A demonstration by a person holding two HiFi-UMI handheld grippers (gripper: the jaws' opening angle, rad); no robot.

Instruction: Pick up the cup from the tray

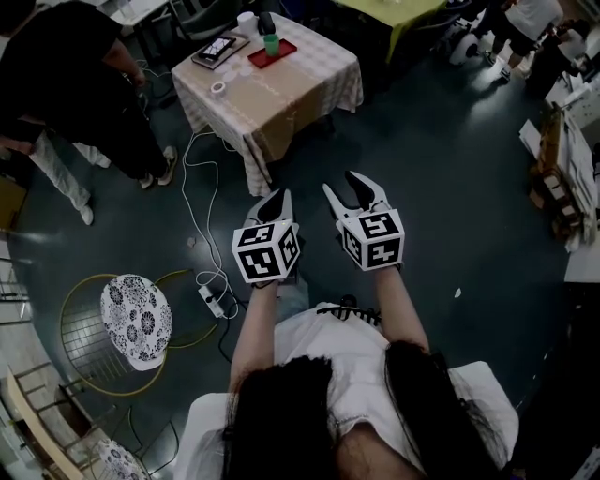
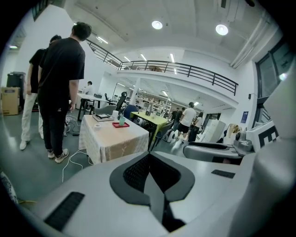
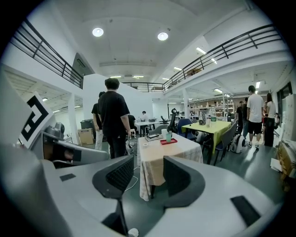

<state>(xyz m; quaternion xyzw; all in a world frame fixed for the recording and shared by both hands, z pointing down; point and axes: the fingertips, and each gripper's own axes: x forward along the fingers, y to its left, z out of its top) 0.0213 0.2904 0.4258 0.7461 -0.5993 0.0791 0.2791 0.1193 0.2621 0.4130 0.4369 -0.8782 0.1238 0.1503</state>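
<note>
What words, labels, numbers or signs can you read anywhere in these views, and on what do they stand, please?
None can be read.
The cube on the left tongs and the cube on the right tongs: black square patterns, no letters.
The blue wall sign: too small to read.

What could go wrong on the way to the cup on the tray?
1. The white cable on the floor ahead could trip you.
2. A white container stands close beside the green cup on the red tray; the open right tongs might knock it over.
</note>
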